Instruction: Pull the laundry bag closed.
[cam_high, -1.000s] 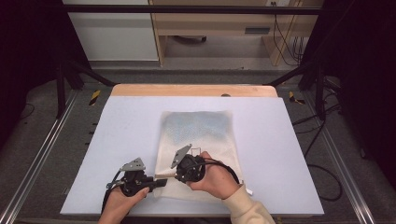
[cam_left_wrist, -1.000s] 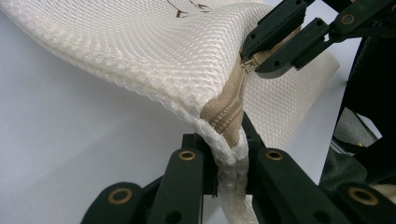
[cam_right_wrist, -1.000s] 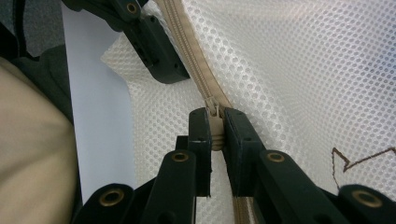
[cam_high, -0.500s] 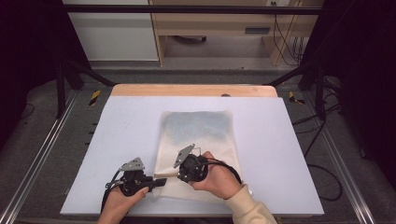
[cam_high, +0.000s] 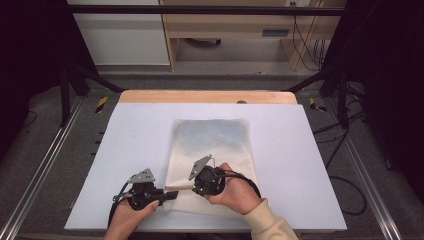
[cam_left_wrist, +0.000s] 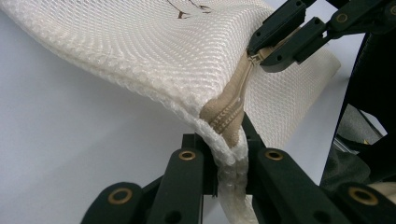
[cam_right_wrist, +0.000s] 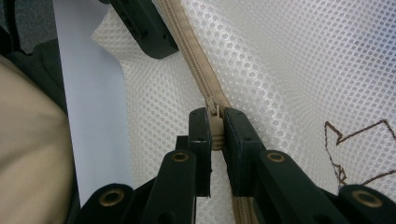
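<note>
I see a white mesh bag (cam_high: 212, 160) lying flat in the middle of the white table (cam_high: 310, 170). Its near edge sits close to the table's 6 o'clock edge. There is lots of bare table at 9, 12 and 3 o'clock.

My left gripper (cam_left_wrist: 223, 154) is clenched on the bag's corner, right at the end of the tan zipper (cam_right_wrist: 194, 65). My right gripper (cam_right_wrist: 215, 135) is clenched on the zipper pull (cam_right_wrist: 215, 122), just beside the left one at its 3 o'clock.

Since a second ago, my hands have hardly moved.

I cannot tell what is inside the bag.
</note>
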